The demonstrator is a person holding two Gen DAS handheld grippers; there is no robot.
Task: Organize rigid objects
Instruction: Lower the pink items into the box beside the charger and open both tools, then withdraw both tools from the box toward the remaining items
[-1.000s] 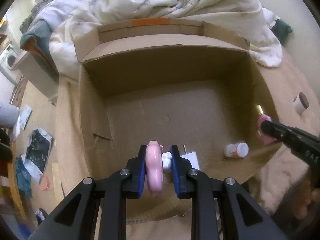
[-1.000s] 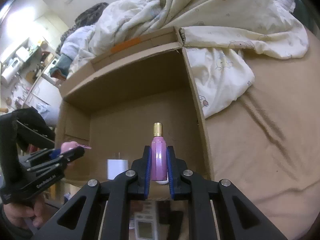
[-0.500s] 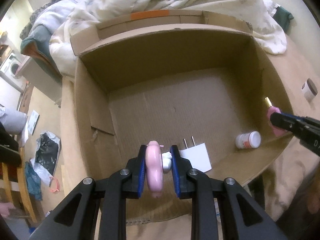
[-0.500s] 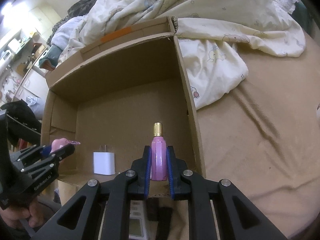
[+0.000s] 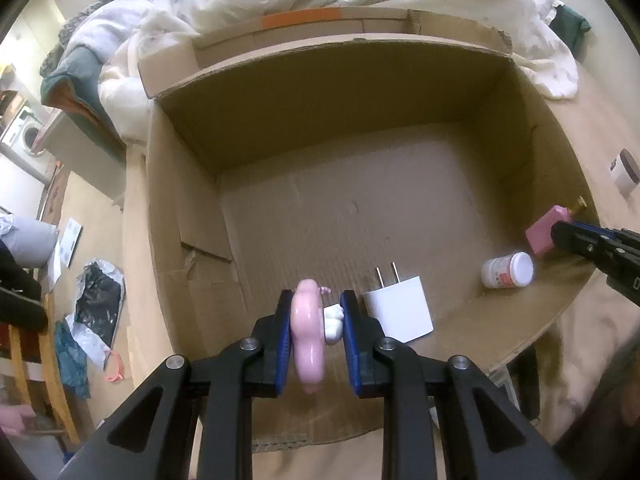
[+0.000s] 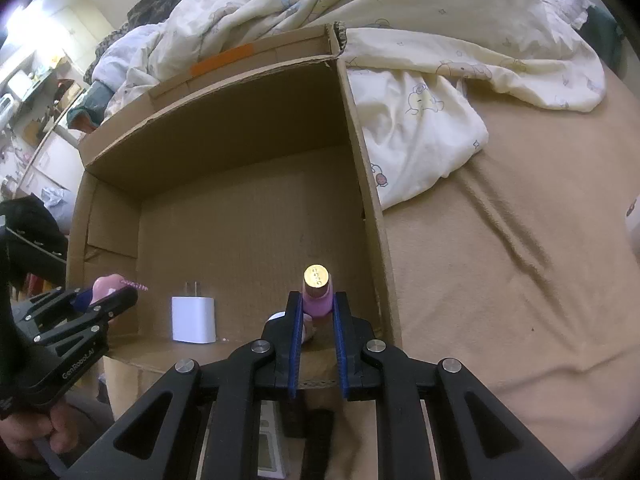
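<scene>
Evidently light, stiff and slick, the pink gold-capped bottle sits clamped at its flat sides in the right claw, while the left claw pinches a glossy pink plastic toy above the open cardboard box.

Pink bottle lower body hidden between right gripper fingers; white jar mostly hidden behind them. Cup cut off by picture edge. Jar label print unreadable.

Dim, warm indoor light; fisheye bending at edges; right rim blurred.
</scene>
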